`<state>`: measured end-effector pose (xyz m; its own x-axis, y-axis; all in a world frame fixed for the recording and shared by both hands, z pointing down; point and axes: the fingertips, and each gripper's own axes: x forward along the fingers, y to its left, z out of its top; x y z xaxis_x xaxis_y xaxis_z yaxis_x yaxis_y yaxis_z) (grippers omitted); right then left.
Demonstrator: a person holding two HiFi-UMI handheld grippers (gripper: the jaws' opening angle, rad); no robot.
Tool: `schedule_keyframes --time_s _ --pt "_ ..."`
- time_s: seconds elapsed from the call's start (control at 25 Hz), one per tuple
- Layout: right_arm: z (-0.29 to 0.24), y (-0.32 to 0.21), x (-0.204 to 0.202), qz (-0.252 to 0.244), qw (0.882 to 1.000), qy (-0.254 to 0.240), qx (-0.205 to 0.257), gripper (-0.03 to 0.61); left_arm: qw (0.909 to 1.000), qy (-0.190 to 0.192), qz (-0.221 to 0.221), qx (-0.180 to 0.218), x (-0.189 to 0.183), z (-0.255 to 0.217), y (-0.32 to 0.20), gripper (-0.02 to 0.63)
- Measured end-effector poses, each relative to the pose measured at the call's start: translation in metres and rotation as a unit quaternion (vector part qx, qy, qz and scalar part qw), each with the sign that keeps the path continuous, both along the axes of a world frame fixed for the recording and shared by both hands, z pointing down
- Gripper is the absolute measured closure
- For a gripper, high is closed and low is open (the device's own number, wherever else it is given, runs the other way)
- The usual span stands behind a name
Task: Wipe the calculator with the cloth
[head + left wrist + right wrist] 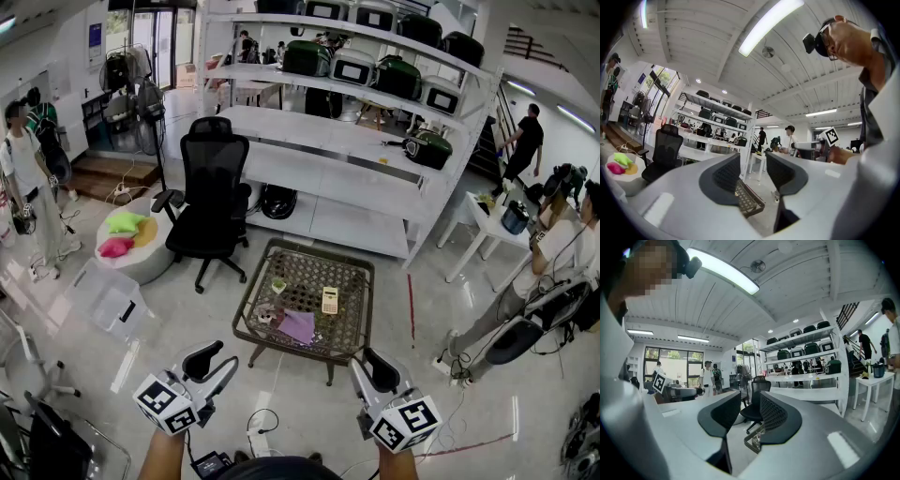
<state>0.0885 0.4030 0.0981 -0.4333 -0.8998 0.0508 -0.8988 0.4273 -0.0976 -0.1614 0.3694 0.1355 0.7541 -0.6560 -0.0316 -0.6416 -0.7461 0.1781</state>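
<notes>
**Item 1, left gripper (pixel 223 356).** I hold it level with the jaws spread and nothing between the pads. In its own view, only a corner of the table (pixel 357 281) shows through the gap.

**Item 2, right gripper (pixel 364 362).** It is level with the jaws parted and empty. Again only a table corner shows between them.

**Item 3, calculator (pixel 330 300).**
- It lies on the table, ahead of both grippers and well apart from them, closer to the right gripper's line.
- Neither gripper view shows it, because the jaw bodies cover the tabletop.
- In the head view it is too small for me to read keys or display, so I cannot tell which end is its top.
- Its long axis runs nearly straight away from the grippers.

**Item 4, cloth (pixel 298 326).** It is purple and lies flat, ahead of the gap between the two grippers. It is nearer to them than the calculator and just beside the calculator's near left corner. I cannot tell whether the two touch.

**Item 5, small pot (pixel 278 284).** It stands beyond the cloth, on the left gripper's side.

**Item 6, my forearms.** Both are cut off by the lower edge of the head view.
</notes>
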Motion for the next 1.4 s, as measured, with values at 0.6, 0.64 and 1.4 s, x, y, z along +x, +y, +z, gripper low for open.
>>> schedule_keyframes --time_s 0.6,0.64,1.4 --pt "0.002 0.013 -0.016 0.019 1.000 0.001 -0.012 0.460 0.9998 0.003 0.020 -0.005 -0.014 0.007 0.011 0.385" --pt "0.002 0.014 -0.017 0.022 1.000 -0.003 -0.012 0.460 0.9997 0.004 0.023 -0.006 -0.015 0.009 0.011 0.384" --pt "0.019 -0.003 -0.029 0.035 0.999 -0.019 -0.034 0.460 0.9994 0.008 0.026 -0.020 -0.039 0.028 -0.004 0.385"
